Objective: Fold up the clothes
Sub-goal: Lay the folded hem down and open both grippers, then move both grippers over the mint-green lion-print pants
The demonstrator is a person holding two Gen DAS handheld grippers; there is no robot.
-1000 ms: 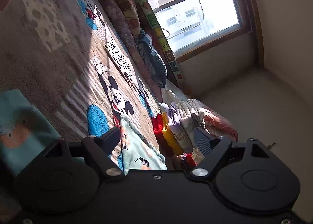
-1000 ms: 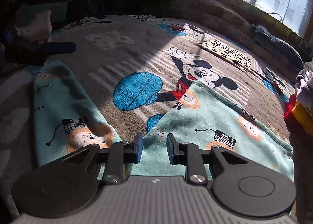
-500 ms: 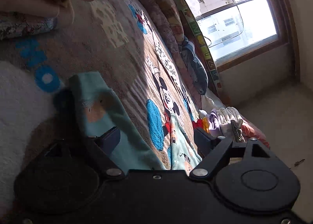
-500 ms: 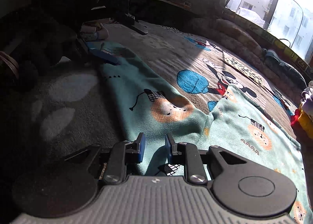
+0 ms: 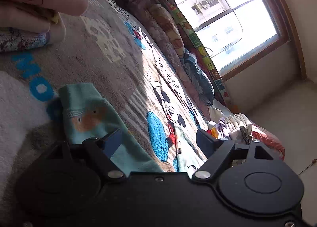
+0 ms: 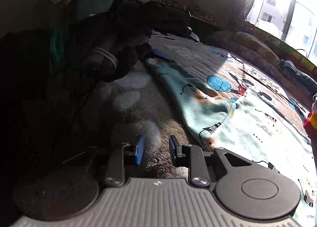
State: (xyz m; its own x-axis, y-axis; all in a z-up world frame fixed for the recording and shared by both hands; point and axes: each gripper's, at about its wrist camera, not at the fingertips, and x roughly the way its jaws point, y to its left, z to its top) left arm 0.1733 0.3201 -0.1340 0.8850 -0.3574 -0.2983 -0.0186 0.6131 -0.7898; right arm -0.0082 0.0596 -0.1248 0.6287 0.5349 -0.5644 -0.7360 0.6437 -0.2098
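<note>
Garment [image 6: 233, 120], mint-green fleece with an animal print, lies flat on the cartoon-mouse blanket [image 5: 111, 64]; we see one sleeve [image 5: 87, 112] stretched away from the body. Left gripper [image 5: 158, 140] hovers over that sleeve, jaws spread wide, nothing between them. Right gripper [image 6: 155, 149] sits above bare blanket just beside the garment's edge, jaws parted and empty. Pile of clothes [image 5: 235, 128] rests at the blanket's window-side edge.

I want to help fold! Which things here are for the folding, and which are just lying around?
For the folding:
teal garment
left gripper, open
right gripper, open

Just lying about:
cartoon blanket
pile of clothes
rolled quilts
</note>
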